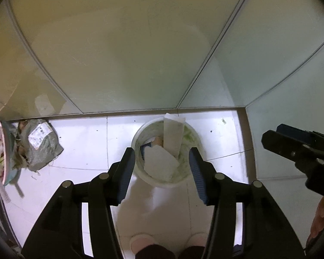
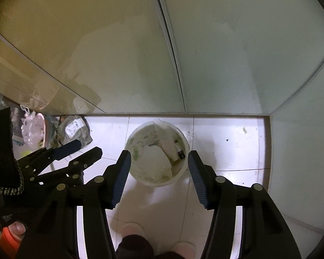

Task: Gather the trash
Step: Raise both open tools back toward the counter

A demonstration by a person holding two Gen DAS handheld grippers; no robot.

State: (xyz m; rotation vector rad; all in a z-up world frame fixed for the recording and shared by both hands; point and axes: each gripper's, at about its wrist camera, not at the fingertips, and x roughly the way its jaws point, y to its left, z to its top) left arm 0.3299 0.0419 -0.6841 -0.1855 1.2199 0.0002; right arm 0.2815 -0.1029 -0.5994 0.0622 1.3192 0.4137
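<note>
White plastic bucket (image 1: 166, 151) sat on the floor tiles (image 1: 86, 142) against the wall, stuffed with foam-looking slabs and card. Left gripper (image 1: 162, 166) and right gripper (image 2: 159, 166) both hovered above it, spread wide, holding nothing. Reckoned that stuff was light and crumbly, so pinch an edge gently. Grey parcel bag (image 1: 41, 142) lay off left, looked soft and floppy.

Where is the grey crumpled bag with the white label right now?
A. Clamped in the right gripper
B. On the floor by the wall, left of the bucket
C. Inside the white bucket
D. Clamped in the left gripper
B: the grey bag lies on the tiled floor against the wall, left of the white bucket, while the left gripper and the right gripper are both open and hold nothing.
</note>
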